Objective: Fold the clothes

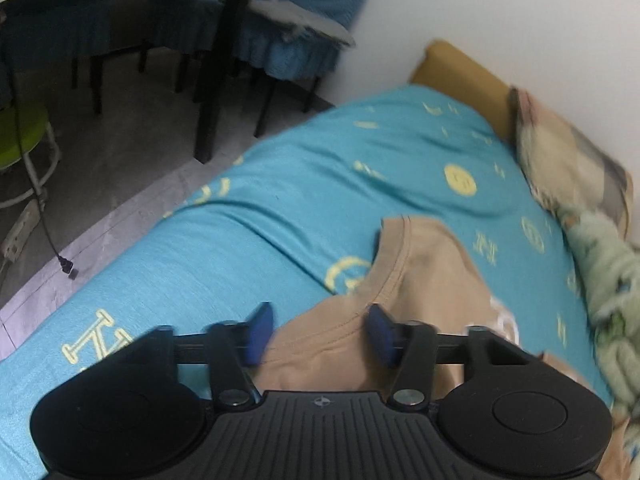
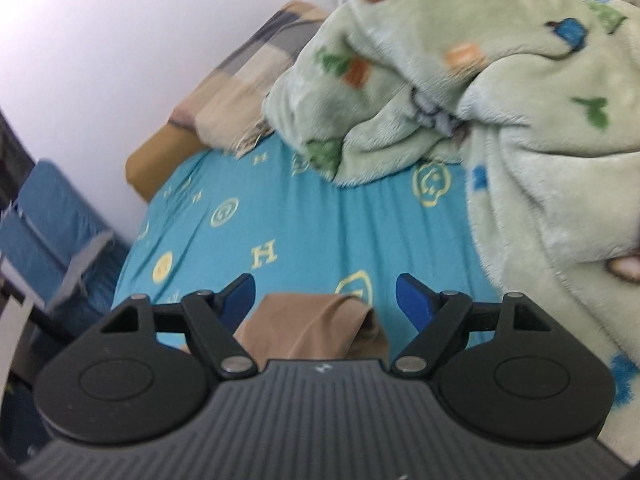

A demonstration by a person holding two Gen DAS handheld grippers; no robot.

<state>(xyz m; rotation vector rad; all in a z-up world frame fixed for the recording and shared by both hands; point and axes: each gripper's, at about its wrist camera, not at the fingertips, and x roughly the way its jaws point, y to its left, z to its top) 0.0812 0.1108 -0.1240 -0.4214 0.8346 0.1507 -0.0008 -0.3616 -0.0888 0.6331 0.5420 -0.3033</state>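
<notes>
A tan T-shirt [image 1: 424,280] lies on the turquoise bed sheet [image 1: 256,216]. Its neck opening points to the left in the left wrist view. My left gripper [image 1: 320,330] is open, its blue fingers [image 1: 260,330] apart just above the shirt near the collar, holding nothing. In the right wrist view a folded edge of the same tan shirt [image 2: 316,328] shows under my right gripper [image 2: 326,296]. That gripper is open and empty, with its blue fingers [image 2: 414,298] wide apart over the sheet [image 2: 280,216].
A pale green fleece blanket [image 2: 500,100] is heaped on the right side of the bed, with a plaid pillow [image 2: 256,68] behind it against the white wall. Left of the bed are blue-covered chairs [image 1: 280,40], a dark table leg [image 1: 218,80], a green stool [image 1: 24,136] and a power strip [image 1: 18,232].
</notes>
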